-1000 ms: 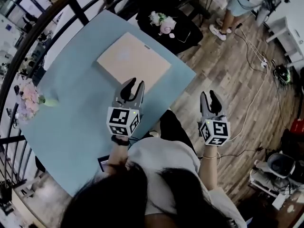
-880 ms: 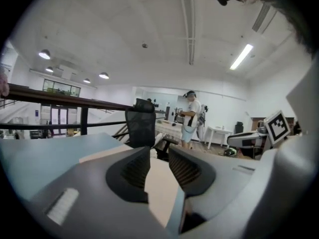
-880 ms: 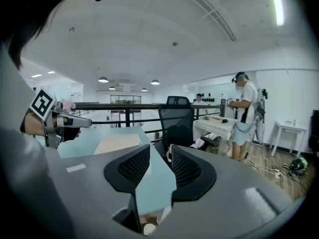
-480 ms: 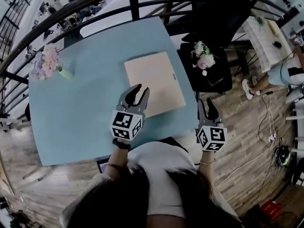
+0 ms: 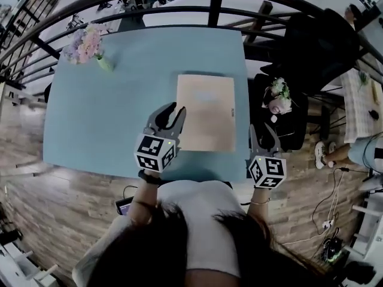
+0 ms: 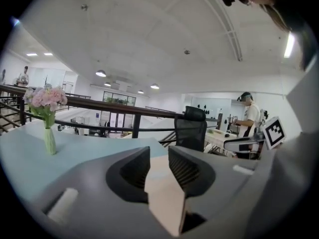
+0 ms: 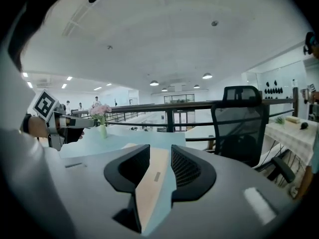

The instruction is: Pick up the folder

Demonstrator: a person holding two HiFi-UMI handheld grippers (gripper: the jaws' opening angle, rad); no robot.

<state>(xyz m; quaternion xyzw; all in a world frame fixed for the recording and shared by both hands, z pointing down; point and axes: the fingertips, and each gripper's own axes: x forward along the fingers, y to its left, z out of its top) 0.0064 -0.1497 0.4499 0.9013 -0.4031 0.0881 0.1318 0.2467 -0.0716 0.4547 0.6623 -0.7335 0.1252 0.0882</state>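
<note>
Tan and flat, the rectangular card folder (image 5: 206, 112) lies on the right half of the pale blue tabletop (image 5: 108, 100). One long side runs close to the table's right edge and one short end sits near the person's side.

The left gripper (image 5: 170, 113), grey with a marker cube behind it, hangs over the table just beside the folder's near left corner. Its fingers stand a little apart, a narrow gap between the ribbed pads, and they pinch nothing. In the left gripper view the folder (image 6: 164, 198) shows through that gap, lying below the jaws.

The right gripper (image 5: 263, 137) is off the table's near right corner, over the wooden floor, and apart from the folder. Its fingers are likewise parted by a slim gap, with nothing clamped. In the right gripper view the folder (image 7: 149, 183) and a strip of blue tabletop show through the gap.

A slim green vase of pink flowers (image 5: 90, 43) stands at the table's far left corner, well apart from the folder. A black office chair (image 7: 241, 123) stands beyond the right edge, and a dark metal railing (image 5: 215, 5) runs behind the table.
</note>
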